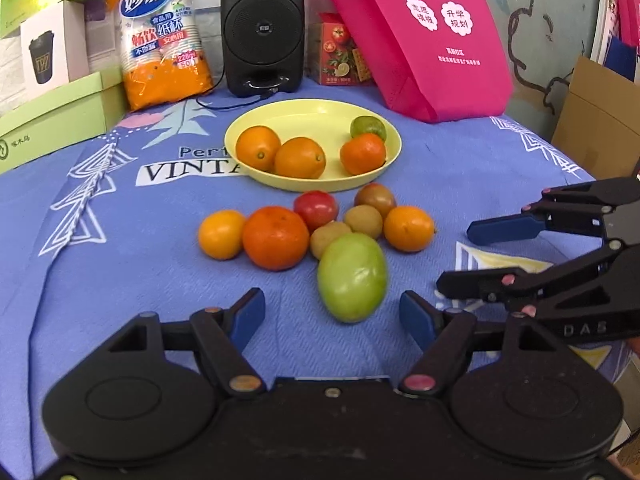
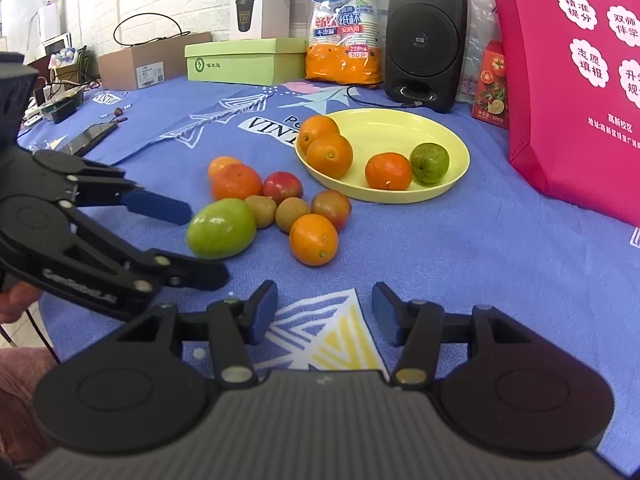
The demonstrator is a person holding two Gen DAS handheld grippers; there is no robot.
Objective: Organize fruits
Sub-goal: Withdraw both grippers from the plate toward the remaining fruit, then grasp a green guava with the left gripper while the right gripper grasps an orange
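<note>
A yellow plate [image 1: 320,110] holds three oranges and a small green fruit [image 1: 368,128]; it also shows in the right wrist view [image 2: 400,124]. In front of it several loose fruits lie on the blue cloth: oranges, two red tomatoes, two kiwis and a large green mango [image 1: 352,277], also in the right wrist view [image 2: 221,229]. My left gripper [image 1: 332,318] is open, its fingers either side of the mango's near end, not touching. My right gripper [image 2: 325,314] is open and empty over the cloth, right of the fruits. Each gripper shows in the other's view, open [image 1: 476,256] [image 2: 204,240].
A black speaker [image 1: 262,26], an orange bag of paper cups [image 1: 164,40], a pink bag [image 1: 416,28], a tomato carton [image 1: 340,56] and green boxes [image 1: 56,120] line the back. A phone [image 2: 90,136] and clutter lie far left. A cardboard box [image 1: 596,120] stands right.
</note>
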